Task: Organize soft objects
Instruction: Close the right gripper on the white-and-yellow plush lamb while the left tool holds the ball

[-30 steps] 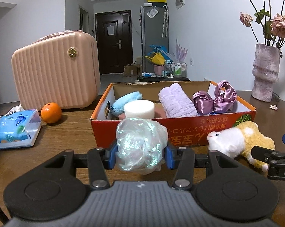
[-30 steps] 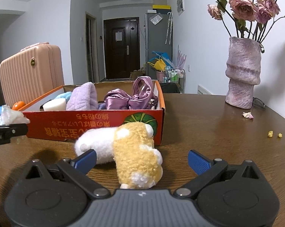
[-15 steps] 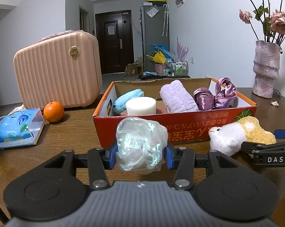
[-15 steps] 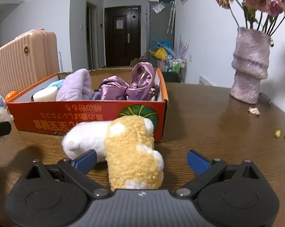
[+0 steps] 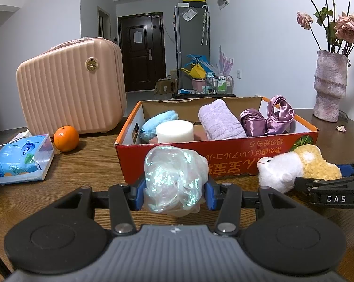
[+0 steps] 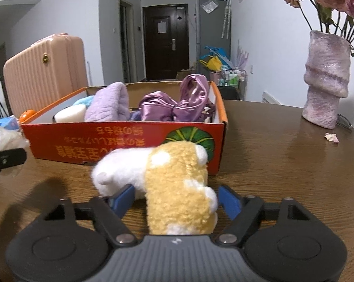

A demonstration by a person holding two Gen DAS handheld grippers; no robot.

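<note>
The letters "DAS" stand in white on the black arm of the right claw (image 5: 327,176), seen from the left wrist. The red front of the cardboard box (image 5: 223,162) carries yellow East Asian characters printed upside down, too inverted to read.

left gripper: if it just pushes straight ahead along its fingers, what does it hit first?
Likely the near red wall of the cardboard box. The left gripper, shut on a crinkly plastic wad, faces that wall; the wad would probably touch first. Gap is hard to judge.
</note>
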